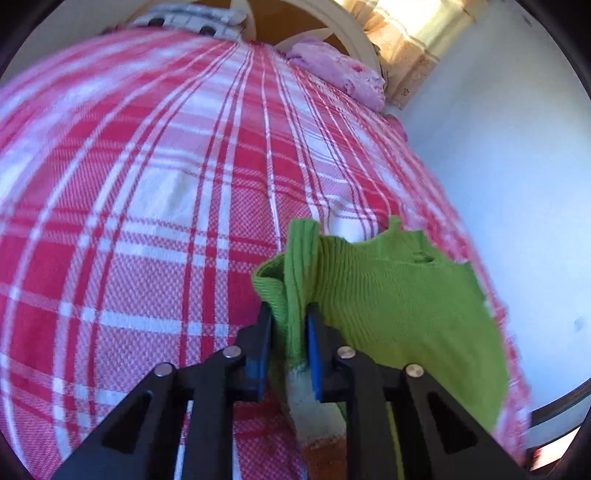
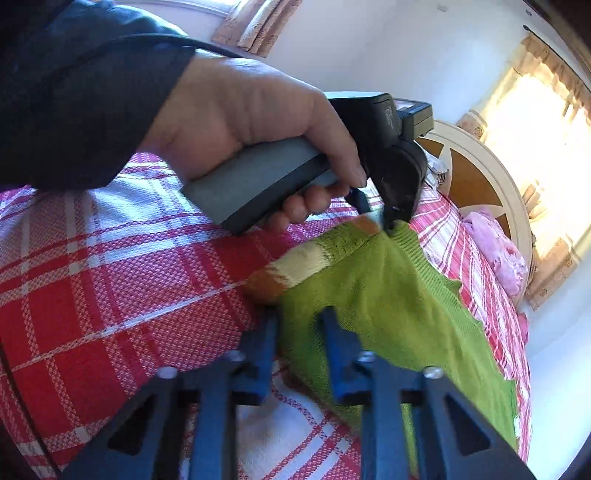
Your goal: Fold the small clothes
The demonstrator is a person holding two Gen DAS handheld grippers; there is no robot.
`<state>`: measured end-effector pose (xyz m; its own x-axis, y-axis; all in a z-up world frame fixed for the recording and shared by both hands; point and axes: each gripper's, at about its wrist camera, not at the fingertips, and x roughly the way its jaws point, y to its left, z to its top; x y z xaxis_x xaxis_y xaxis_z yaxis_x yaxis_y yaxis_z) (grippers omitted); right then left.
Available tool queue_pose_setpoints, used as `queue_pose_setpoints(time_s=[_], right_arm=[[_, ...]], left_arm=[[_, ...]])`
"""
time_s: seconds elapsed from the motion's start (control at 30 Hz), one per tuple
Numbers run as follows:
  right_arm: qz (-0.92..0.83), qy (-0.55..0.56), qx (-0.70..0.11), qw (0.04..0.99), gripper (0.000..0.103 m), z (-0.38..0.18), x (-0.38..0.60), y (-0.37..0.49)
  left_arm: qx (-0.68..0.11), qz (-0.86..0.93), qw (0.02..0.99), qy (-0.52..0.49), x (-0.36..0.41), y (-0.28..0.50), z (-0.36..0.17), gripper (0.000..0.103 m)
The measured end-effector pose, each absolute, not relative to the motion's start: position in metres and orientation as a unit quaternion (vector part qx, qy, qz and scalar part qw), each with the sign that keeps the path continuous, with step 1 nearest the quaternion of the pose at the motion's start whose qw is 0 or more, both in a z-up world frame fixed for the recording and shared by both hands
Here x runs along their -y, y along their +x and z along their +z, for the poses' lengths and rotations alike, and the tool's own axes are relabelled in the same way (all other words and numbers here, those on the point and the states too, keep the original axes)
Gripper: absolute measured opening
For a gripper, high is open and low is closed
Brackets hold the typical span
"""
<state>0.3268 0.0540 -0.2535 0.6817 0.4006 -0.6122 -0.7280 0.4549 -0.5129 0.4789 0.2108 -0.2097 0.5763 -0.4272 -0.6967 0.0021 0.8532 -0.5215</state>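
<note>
A small green knitted garment [image 1: 391, 295] with a cream and orange striped edge [image 2: 295, 266] hangs stretched above a red and white checked bedspread [image 1: 147, 206]. My left gripper [image 1: 289, 314] is shut on a bunched green corner of it. That gripper also shows in the right wrist view [image 2: 389, 221], held by a hand, pinching the far corner. My right gripper [image 2: 299, 317] is shut on the near edge of the green garment [image 2: 388, 302], close to the striped band.
A pink folded cloth [image 1: 340, 70] lies near the curved cream headboard [image 1: 354, 33]. A grey patterned cloth [image 1: 192, 20] lies at the bed's far end. A white wall [image 1: 517, 166] borders the bed on the right. A curtained window [image 2: 535, 133] is bright.
</note>
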Motion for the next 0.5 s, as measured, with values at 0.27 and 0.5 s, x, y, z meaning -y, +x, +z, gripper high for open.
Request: queue_pose_setpoints(time_s=[0.27,0.5], right_arm=[[0.378,-0.294,-0.238,0.845,0.011,-0.215,-0.024,0.339],[0.394,-0.178,-0.263,0.863,0.008,-0.178,0.025,0.359]], left_arm=[[-0.439,-0.134,0.840,-0.289,-0.218,0.479,-0.205,0.012],[-0.412,-0.139,0.837,-0.332,-0.218,0.478,-0.195,0.011]])
